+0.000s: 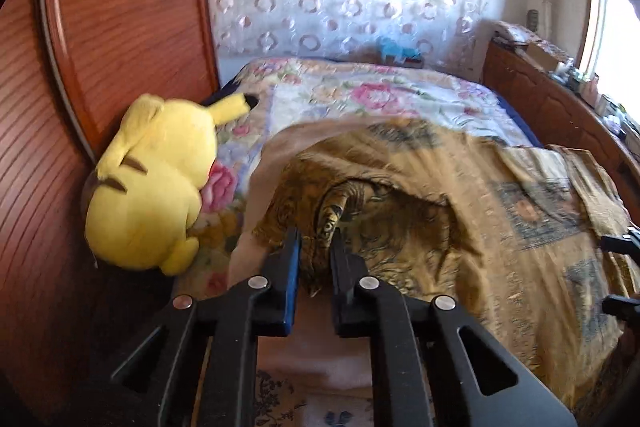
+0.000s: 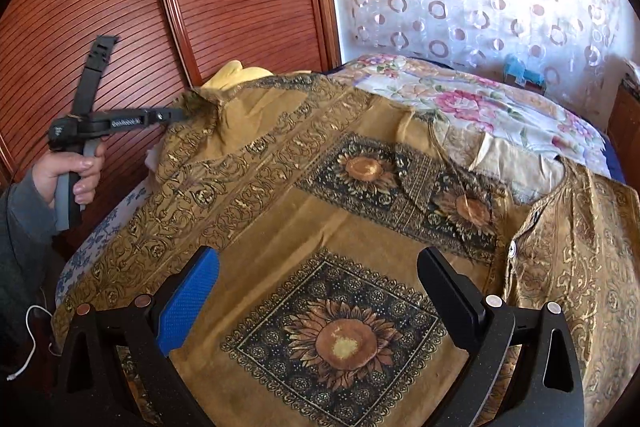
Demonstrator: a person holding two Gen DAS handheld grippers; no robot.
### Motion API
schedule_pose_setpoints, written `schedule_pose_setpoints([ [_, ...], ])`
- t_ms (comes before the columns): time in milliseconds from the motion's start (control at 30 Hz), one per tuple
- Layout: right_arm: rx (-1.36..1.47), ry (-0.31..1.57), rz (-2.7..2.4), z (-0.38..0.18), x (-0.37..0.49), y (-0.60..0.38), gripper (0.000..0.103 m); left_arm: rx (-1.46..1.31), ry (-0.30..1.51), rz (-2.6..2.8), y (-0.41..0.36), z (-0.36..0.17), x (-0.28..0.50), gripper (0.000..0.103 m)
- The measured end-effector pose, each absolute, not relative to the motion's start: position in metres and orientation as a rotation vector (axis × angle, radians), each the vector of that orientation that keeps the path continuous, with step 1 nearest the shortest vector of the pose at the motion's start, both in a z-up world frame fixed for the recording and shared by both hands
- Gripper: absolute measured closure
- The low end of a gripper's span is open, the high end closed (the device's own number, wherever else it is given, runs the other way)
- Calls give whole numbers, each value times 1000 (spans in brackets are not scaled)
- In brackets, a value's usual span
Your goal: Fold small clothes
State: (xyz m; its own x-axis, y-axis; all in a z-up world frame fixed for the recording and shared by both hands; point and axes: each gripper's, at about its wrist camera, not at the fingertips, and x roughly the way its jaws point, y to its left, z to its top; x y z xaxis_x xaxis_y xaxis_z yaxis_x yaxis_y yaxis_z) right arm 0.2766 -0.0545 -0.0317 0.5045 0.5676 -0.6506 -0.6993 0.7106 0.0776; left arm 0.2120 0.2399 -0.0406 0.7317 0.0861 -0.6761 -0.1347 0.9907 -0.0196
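left wrist view: left gripper point(image 1: 316, 247) pinched shut on a bunched edge of the mustard patterned garment point(image 1: 460, 195), fabric wedged between the two fingers point(image 1: 290, 259), lifted into a tent off the bed point(image 1: 360, 95).
garment place, left wrist: draped over the near half of the bed, raised fold near the bed's left edge, rest spreading toward the right edge.
neighbours, left wrist: yellow plush toy point(image 1: 152, 179) on the bed's left edge against the wooden wardrobe door point(image 1: 100, 27), just beside the lifted fold, contact unclear. black bits at the frame's right edge are probably the other gripper, too cropped to be sure.
right wrist view: right gripper point(image 2: 320, 291) jaws wide apart, nothing between them, hovering above a sunflower panel of the garment point(image 2: 340, 339); touching the cloth or not, can't tell.
left gripper, right wrist: left gripper point(image 2: 176, 115) seen side-on, a hand point(image 2: 68, 171) on its handle, tip holding the garment's far-left corner up.
garment place, right wrist: covers most of the near bed, button placket toward the right edge, floral bedspread point(image 2: 480, 103) bare at the far end.
step: likely first fold, one side picked up.
next move: likely right gripper drops and closes on a matching edge, then both carry the side across; watch for the plush snagging.
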Motion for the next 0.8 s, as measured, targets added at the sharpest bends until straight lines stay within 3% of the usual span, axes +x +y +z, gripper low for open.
schedule_pose_setpoints([
  [367, -163, 680, 700, -27, 272, -74, 4, 50, 658, -142, 151, 23, 236, 92],
  [467, -147, 680, 668, -28, 271, -87, 4, 61, 683, -225, 125, 23, 238, 87],
  [567, -137, 681, 638, -29, 269, -98, 4, 68, 686, -257, 114, 25, 231, 75],
  [633, -131, 683, 621, -30, 266, -103, 4, 70, 679, -262, 113, 27, 224, 54],
  [667, -129, 682, 616, -30, 265, -105, 4, 74, 675, -256, 114, 28, 222, 52],
  [733, -129, 680, 608, -30, 262, -105, 4, 99, 673, -218, 117, 27, 214, 38],
  [767, -130, 680, 607, -30, 261, -104, 4, 105, 669, -202, 120, 26, 210, 25],
  [800, -134, 678, 609, -28, 259, -101, 4, 107, 670, -194, 124, 23, 210, 23],
])
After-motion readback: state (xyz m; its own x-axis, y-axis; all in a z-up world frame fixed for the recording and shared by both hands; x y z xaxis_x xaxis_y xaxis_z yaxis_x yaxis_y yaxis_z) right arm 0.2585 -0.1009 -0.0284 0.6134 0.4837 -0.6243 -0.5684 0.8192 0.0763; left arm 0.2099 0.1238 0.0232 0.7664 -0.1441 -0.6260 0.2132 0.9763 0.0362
